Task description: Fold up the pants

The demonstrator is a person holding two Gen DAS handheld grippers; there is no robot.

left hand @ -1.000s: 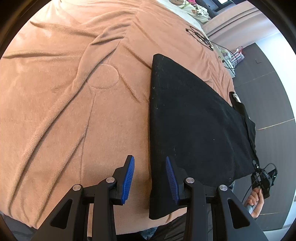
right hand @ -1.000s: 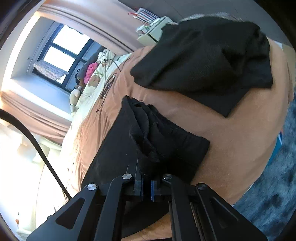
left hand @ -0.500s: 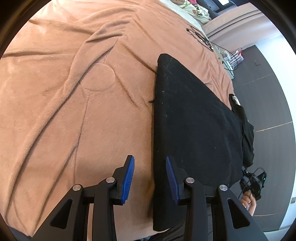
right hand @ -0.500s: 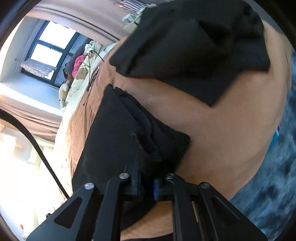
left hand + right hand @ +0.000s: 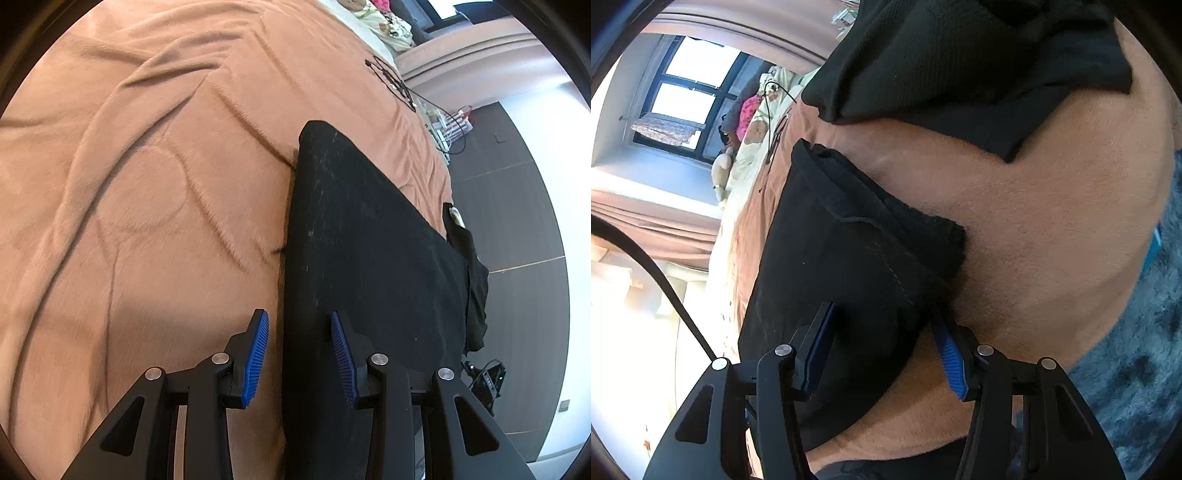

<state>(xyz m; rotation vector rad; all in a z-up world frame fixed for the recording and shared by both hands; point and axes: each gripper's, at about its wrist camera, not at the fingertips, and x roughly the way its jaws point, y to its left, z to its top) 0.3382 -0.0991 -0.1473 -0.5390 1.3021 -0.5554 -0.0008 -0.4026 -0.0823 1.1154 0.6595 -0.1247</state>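
My right gripper [image 5: 886,332] is opening its jaws now, and the thick folded end of the black pants [image 5: 857,258] sits between the blue pads, but the pads do not press on it. My left gripper [image 5: 299,354] has its jaws apart and holds nothing; the long straight edge of the pants [image 5: 369,258] runs between its fingers, lying below them on the bed. The pants lie flat on the brown blanket [image 5: 147,184], folded lengthwise into a long strip. In the right wrist view, a second pile of black cloth [image 5: 960,62] lies further on the same blanket [image 5: 1052,229], apart from the pants. A grey rug [image 5: 1137,369] covers the floor beside the bed.
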